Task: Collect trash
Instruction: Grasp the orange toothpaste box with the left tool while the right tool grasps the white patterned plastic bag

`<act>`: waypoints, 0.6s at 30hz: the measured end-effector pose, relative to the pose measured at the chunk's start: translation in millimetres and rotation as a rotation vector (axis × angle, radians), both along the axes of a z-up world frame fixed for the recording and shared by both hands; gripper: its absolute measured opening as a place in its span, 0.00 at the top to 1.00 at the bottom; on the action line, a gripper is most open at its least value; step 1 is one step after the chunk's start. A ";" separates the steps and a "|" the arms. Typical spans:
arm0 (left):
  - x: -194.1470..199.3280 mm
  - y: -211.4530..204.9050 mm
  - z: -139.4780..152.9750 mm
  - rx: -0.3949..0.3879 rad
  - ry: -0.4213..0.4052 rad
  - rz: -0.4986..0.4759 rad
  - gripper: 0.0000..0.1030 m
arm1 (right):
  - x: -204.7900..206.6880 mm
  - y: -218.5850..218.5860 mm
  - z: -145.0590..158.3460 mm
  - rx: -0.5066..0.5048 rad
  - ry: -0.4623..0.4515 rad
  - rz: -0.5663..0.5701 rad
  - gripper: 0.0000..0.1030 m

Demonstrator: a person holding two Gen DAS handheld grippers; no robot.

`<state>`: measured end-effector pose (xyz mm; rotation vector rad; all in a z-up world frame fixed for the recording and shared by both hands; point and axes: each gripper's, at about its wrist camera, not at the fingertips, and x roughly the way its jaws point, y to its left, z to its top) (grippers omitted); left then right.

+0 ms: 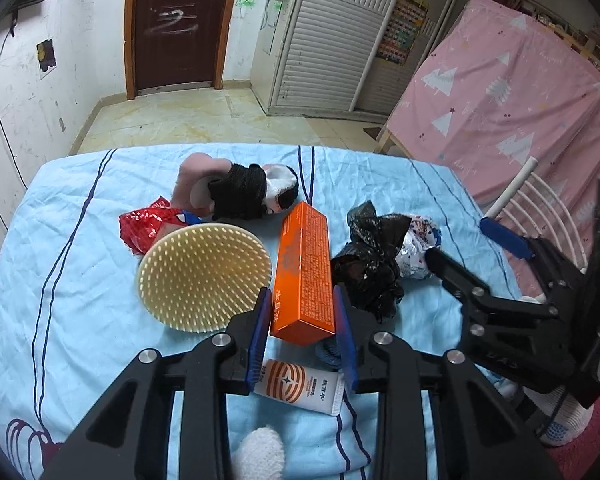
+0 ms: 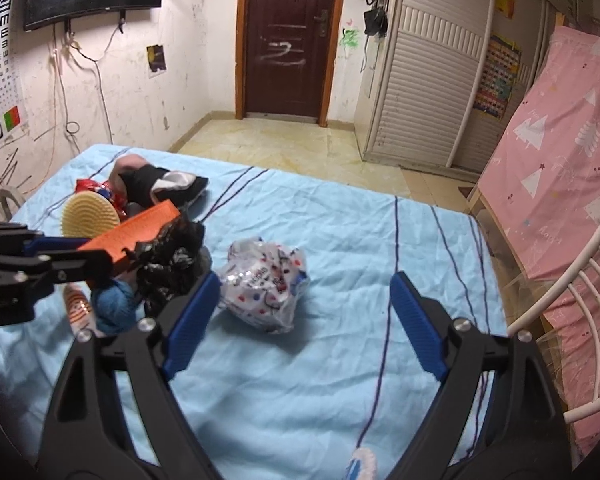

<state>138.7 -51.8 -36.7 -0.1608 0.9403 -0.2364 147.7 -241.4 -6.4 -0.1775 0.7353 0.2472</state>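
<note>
Left wrist view: the left claw is sitting narrow around the near end of the orange box, blue pads flanking it on both sides. Contact looks likely, but whether the pads are actually pressing cannot be told. The box is lying flat on the light blue counter, between the yellow bristle brush and the crumpled black plastic bag. A white-and-orange tube is lying just beneath the claw. Farther back, a red wrapper and a bundle of socks are resting. The right claw is showing at the right edge, near the printed white plastic bag.

Right wrist view: the right claw is standing wide and holding nothing. The printed white plastic bag is lying on the counter just beyond its left pad, off-centre. The black bag and a blue ball of yarn are crowding that side.

Risks, as judgement: the left pads are gripping only the box's end, so it may pivot or slip on lifting. The box could drag the black bag or brush along. Closing the right claw now would likely miss or only pinch loose film.
</note>
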 end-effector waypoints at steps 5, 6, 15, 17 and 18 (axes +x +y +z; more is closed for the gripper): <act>-5.5 5.9 11.4 -0.007 -0.041 0.015 0.79 | 11.0 6.9 -5.8 -0.009 0.038 0.009 0.19; -6.4 6.7 14.1 -0.009 -0.048 0.016 0.79 | 13.4 7.5 -7.3 -0.009 0.047 0.011 0.19; -19.0 12.6 33.0 -0.027 -0.099 0.017 0.79 | 25.5 5.5 -17.8 0.020 0.128 0.020 0.65; -20.9 13.3 35.2 -0.027 -0.104 0.017 0.79 | 22.6 3.0 -15.3 0.030 0.109 0.011 0.68; -22.7 12.9 37.0 -0.026 -0.108 0.017 0.79 | 21.2 1.9 -14.5 0.033 0.102 0.007 0.69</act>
